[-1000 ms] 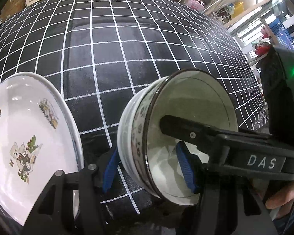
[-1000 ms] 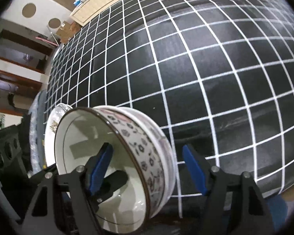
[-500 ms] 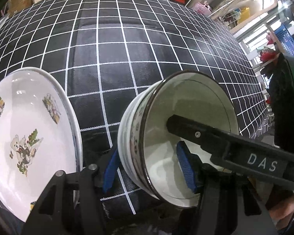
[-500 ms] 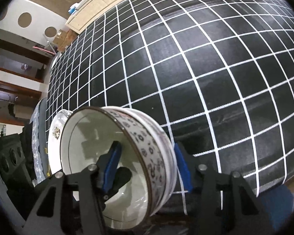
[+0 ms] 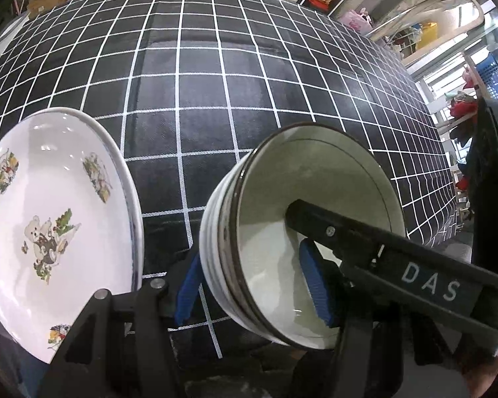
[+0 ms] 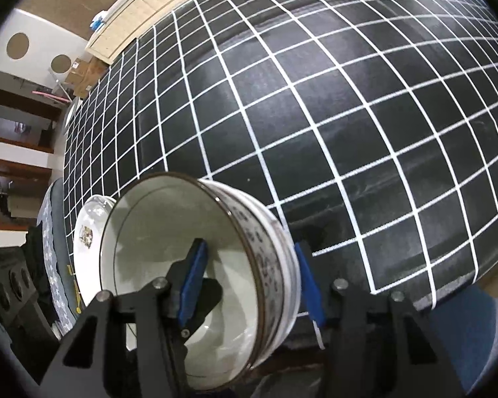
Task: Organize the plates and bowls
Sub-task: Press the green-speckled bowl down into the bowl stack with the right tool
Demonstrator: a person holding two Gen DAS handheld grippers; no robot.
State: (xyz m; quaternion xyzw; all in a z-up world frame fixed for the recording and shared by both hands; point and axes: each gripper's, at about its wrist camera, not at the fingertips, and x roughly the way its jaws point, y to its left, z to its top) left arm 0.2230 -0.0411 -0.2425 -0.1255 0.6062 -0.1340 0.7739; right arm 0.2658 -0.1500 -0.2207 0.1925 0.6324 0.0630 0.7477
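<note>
- The left gripper [image 5: 255, 292] held the bowls [image 5: 302, 242], one blue finger [image 5: 187, 293] on the outer wall and the other inside.
- The right gripper [image 6: 249, 285] straddled the same bowls at the opposite rim; its fingers [image 6: 194, 280] had just about closed on the wall, one pad inside and one [image 6: 310, 293] outside.
- The bowls looked like a nested stack, tipped on edge in both wrist views, sitting at about five o'clock in the left view, near the desk's [image 5: 215, 93] near edge.
- A plate [image 5: 46, 225] with bear pictures lay at about eight o'clock in the left view, beside the bowls but not touching them.
- To do this step well, both hands would probably need to squeeze evenly and move together, since glazed walls are slick and the nested bowls could slide apart.
- Keeping the stack level and clear of the plate's rim would likely avoid a knock or a chip.
- Whether the bowls rested on the desk or hung lifted could not be told.
</note>
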